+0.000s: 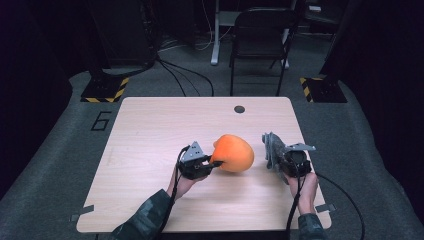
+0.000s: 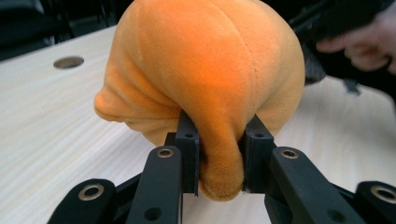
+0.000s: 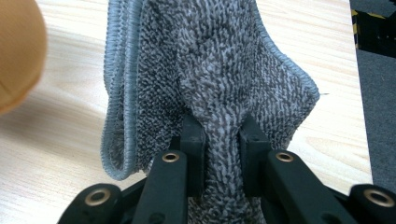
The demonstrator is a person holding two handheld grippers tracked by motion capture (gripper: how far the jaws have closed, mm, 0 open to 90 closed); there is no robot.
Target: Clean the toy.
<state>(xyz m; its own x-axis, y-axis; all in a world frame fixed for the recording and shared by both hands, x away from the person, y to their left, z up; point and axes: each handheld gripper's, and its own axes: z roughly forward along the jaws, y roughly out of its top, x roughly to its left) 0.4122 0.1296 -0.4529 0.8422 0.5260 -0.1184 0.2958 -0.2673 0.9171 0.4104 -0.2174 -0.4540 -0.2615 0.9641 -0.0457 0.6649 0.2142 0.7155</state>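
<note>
The left gripper's [image 2: 219, 156] fingers [image 2: 189, 154] were clenched on a fold of the orange plush toy [image 2: 210, 70], near the middle of the wooden table [image 1: 150, 130]. Right of the toy, the right gripper [image 3: 219, 158] pinched a grey cloth [image 3: 210, 70].

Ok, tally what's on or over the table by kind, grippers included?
Plush toy, orange: 1
Cloth, grey: 1
Grippers: 2, the left gripper pinching the toy, the right gripper pinching the cloth
Total: 4
</note>
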